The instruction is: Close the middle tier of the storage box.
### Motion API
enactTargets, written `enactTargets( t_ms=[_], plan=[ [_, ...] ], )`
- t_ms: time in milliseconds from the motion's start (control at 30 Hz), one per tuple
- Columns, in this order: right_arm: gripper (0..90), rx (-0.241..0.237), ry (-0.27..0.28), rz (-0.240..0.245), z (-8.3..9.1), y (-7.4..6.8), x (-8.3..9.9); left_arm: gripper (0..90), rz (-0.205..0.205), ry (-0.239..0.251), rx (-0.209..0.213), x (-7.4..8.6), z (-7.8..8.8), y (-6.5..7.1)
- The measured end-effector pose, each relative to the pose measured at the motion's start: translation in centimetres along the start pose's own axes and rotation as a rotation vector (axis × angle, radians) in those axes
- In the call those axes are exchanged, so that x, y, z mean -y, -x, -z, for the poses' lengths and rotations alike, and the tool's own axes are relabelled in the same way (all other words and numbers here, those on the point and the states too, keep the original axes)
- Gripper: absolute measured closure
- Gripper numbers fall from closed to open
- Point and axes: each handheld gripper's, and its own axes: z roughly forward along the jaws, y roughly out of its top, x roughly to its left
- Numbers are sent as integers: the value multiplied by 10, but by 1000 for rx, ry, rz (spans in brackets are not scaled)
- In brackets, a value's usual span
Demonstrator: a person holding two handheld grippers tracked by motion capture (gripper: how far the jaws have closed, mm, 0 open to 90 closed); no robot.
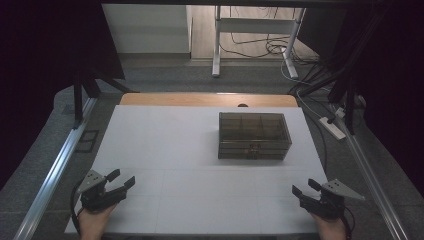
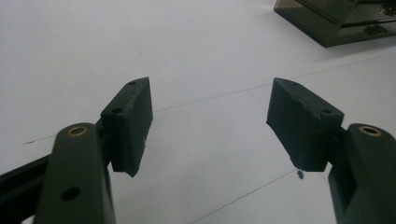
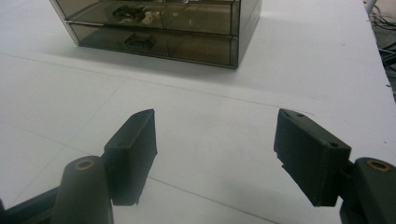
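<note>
I see the smoky clear drawer box (image 1: 254,135) on the far right part of the white table (image 1: 165,150), well apart from both tongs. My left gripper (image 1: 121,183) sits at the near left corner with its jaws spread wide and nothing between them; the box lies ahead and off to its right. My right gripper (image 1: 303,189) sits at the near right corner, jaws also wide and empty, and the box is ahead, slightly to its left. In the right gripper view the box front (image 3: 154,42) shows stacked drawers with small handles. Bare white table lies between both tongs and the box. The table's right edge runs close beside my right gripper.
</note>
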Motion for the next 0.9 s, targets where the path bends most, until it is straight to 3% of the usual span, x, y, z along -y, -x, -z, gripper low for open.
enactTargets(
  t_ms=[467,900],
  plan=[
    [296,7,-5,-10,3,2,6,319,35,-1,-7,8,3,-6],
    [294,12,4,-14,4,1,7,319,26,4,-7,8,3,-3]
  ],
)
